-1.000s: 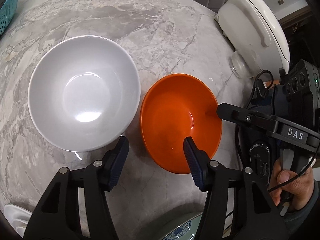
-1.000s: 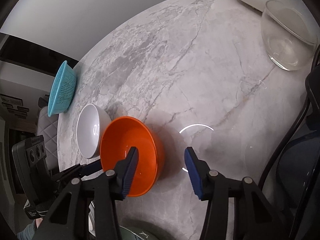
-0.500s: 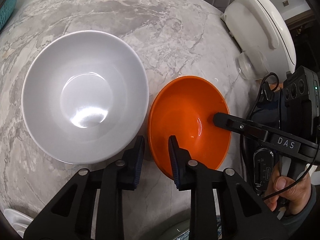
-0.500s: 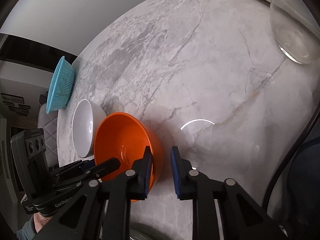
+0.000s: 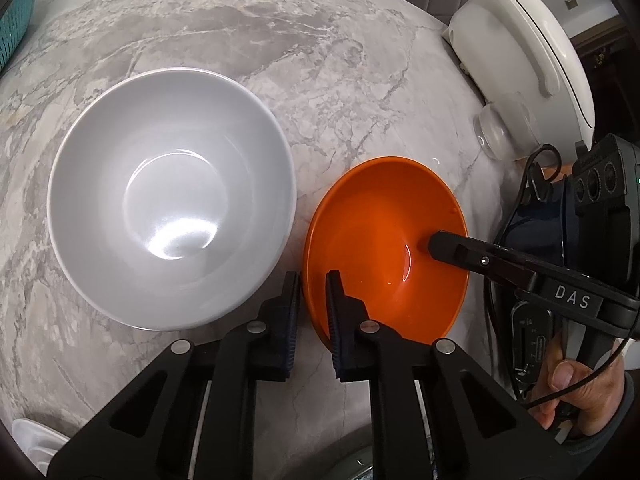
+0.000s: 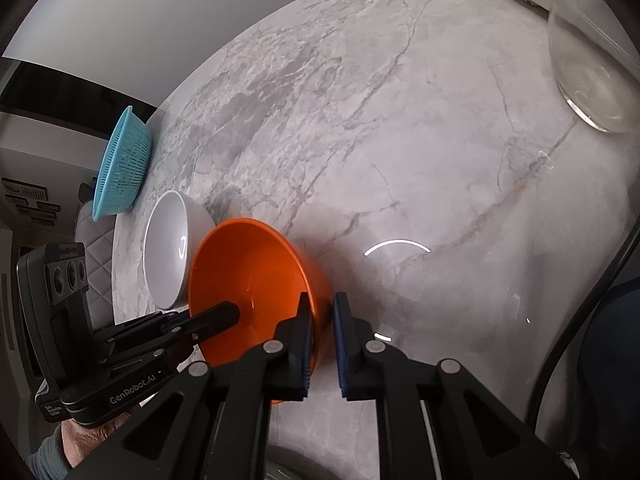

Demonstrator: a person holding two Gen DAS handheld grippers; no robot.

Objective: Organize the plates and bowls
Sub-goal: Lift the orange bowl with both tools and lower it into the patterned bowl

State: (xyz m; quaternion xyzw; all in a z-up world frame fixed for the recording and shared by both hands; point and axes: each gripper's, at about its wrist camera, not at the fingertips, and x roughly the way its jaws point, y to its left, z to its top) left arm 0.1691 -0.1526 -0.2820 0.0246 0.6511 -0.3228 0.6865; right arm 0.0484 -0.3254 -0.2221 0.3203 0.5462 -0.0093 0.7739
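Note:
An orange bowl stands on the marble table just right of a larger white bowl. My left gripper is shut on the orange bowl's near-left rim, one finger inside and one outside. My right gripper is shut on the opposite rim of the same orange bowl. The right gripper's inner finger shows inside the bowl in the left wrist view. The white bowl sits behind the orange one in the right wrist view.
A white lidded cooker and a small glass bowl stand at the far right. A clear glass bowl is at the right wrist view's upper right. A teal colander sits at the table's far edge. A patterned plate edge lies near me.
Both grippers went from open, straddling the orange bowl's rim, to shut on it. The bowl now looks slightly tilted or raised.

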